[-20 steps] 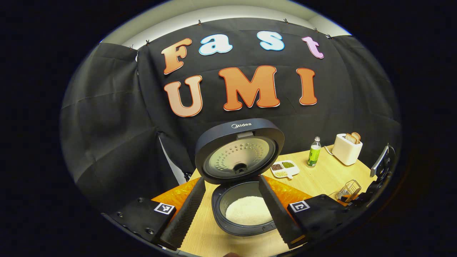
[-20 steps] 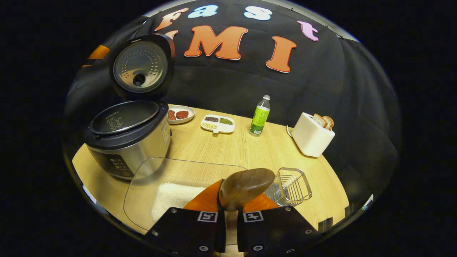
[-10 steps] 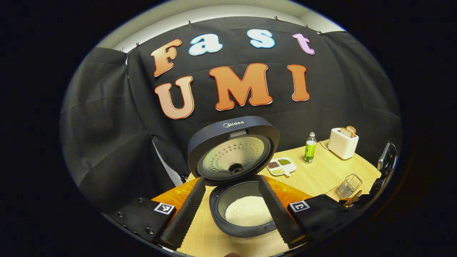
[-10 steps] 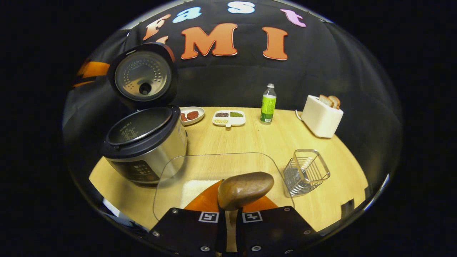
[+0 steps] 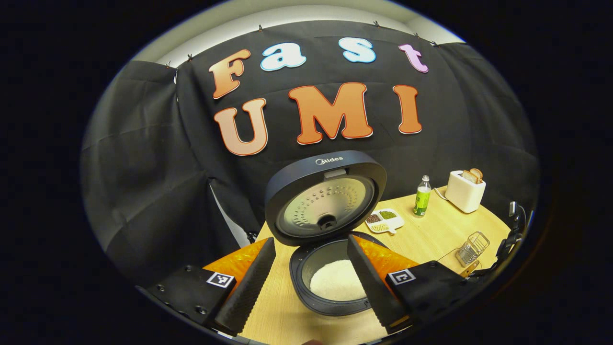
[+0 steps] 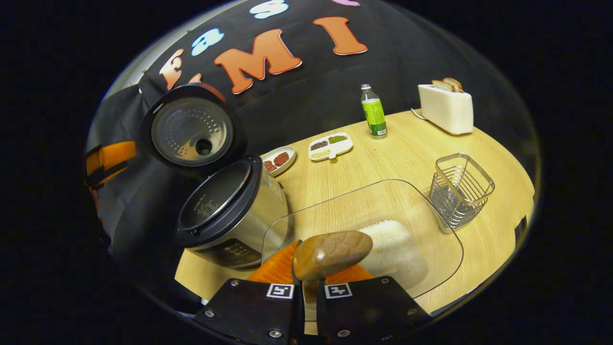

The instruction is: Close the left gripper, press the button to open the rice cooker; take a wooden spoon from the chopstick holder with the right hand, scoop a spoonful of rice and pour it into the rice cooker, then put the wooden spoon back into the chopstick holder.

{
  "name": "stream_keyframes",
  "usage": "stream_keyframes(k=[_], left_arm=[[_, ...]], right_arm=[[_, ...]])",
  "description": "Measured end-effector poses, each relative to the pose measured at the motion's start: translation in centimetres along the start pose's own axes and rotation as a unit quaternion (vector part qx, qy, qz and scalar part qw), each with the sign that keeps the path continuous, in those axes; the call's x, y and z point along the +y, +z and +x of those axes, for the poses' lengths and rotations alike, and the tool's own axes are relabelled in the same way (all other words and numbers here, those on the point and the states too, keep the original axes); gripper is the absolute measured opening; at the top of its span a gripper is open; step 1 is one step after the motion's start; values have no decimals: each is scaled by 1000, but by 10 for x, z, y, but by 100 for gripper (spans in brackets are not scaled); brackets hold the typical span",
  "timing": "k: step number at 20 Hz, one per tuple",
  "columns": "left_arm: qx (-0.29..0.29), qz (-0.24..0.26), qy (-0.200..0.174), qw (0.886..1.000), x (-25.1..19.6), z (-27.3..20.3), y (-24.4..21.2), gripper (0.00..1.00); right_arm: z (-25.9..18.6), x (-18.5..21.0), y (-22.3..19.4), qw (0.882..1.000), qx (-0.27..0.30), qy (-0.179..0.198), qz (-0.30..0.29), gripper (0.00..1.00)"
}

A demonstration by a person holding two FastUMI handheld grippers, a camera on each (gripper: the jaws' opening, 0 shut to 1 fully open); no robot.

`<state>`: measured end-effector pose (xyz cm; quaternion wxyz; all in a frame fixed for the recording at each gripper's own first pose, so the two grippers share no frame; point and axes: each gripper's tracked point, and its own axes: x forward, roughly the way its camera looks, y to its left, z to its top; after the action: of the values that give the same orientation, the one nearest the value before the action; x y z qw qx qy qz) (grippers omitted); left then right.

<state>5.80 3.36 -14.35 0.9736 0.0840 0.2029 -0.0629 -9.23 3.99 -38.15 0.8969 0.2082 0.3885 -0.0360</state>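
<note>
Left gripper [image 5: 311,282] hangs with its fingers spread wide, nothing between them, and the rice cooker [image 5: 330,282] sits right in the gap ahead, lid [image 5: 325,199] standing upright and a bed of white rice showing in the pot. Over in the right gripper view, the right gripper [image 6: 306,287] is clenched on the stem of the wooden spoon [image 6: 332,254], both fingers pressed in tight, the bowl of the spoon rising just past the fingertips. Straight beyond the spoon lies the clear tray [image 6: 431,211] with a heap of rice [image 6: 395,249] slightly to the right of the fingers. The open cooker stands just left of the fingers, touching-close to the tray's edge. The wire chopstick holder [image 6: 459,189] stands off to the right, beside the tray, upright on the wooden table [image 6: 397,153].
</note>
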Motion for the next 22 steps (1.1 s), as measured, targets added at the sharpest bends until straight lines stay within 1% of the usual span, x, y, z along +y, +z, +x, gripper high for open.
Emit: stream_keyframes(k=[1, 2, 3, 4, 8, 12, 15, 16, 17, 18, 19, 20, 22], left_arm=[[0, 3, 1, 1000, 1, -1, -1, 94], [0, 3, 1, 1000, 2, -2, 0, 94], [1, 3, 1, 1000, 2, -2, -1, 100], [2, 1, 1, 1000, 1, -1, 0, 100], [0, -3, -1, 1000, -2, -1, 2, 100], [-4, -1, 0, 1000, -4, 1, 7, 100], [-4, -3, -3, 1000, -10, 3, 9, 100], [-4, -4, -4, 1000, -13, 4, 10, 100], [-5, -4, -4, 1000, -15, 5, 12, 100], [-8, -4, -3, 1000, -17, 5, 14, 100], [-9, -4, -3, 1000, -19, 6, 16, 94], [-11, -5, -2, 1000, -21, 7, 17, 100], [-12, -10, -2, 1000, -26, 6, 20, 100]], right_arm=[[2, -4, 0, 1000, 4, 2, 18, 10], [5, -6, 1, 999, 9, 5, 36, 9], [6, -8, 2, 999, 13, 7, 49, 10], [8, -10, 3, 998, 19, 10, 65, 10], [12, -10, 5, 995, 36, 27, 88, 10], [8, -11, 17, 990, 37, 56, 127, 10], [3, -17, 25, 978, 44, 82, 185, 9], [2, -22, 28, 974, 45, 84, 204, 13], [-1, -26, 31, 969, 44, 88, 227, 9], [-4, -31, 37, 964, 39, 91, 246, 10], [-6, -37, 44, 959, 33, 93, 265, 9], [-9, -45, 51, 954, 28, 94, 282, 10], [-16, -59, 68, 943, 18, 99, 316, 9]])
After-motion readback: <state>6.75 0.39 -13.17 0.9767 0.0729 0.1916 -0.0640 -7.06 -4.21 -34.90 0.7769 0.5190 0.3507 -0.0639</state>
